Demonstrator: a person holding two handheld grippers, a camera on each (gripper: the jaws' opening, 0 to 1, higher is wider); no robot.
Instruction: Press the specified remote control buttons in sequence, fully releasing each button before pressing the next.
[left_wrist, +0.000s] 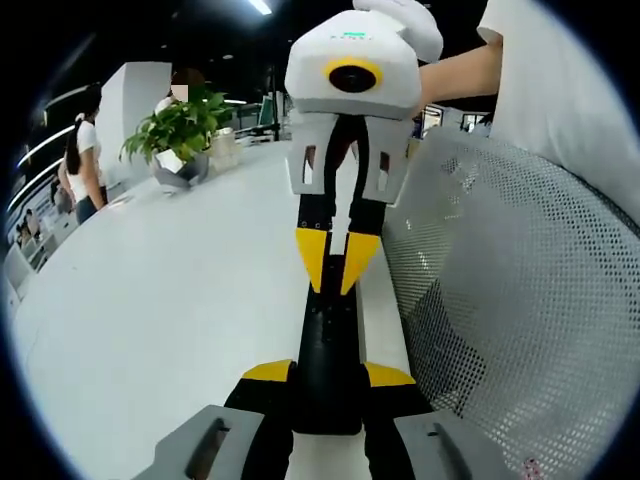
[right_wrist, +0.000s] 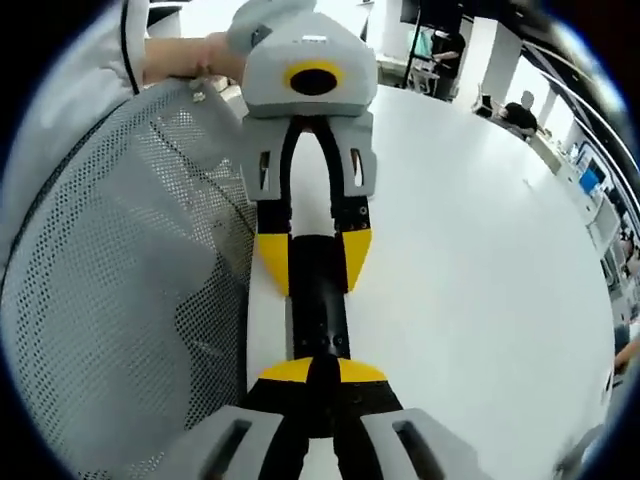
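A long black remote control runs straight ahead along the white table's edge. In the left gripper view my left gripper is shut on its near end, one yellow tip on each side. From above, my right gripper comes down with its yellow tips closed into a V, touching the remote's far part. In the right gripper view, the right gripper is shut with its tips resting on the remote. The left gripper faces it and clamps the remote's other end. No buttons can be made out.
A grey mesh chair back stands close beside the remote. The white table spreads wide on the other side. A potted plant sits at its far edge and people stand beyond. A person's arm holds the right gripper.
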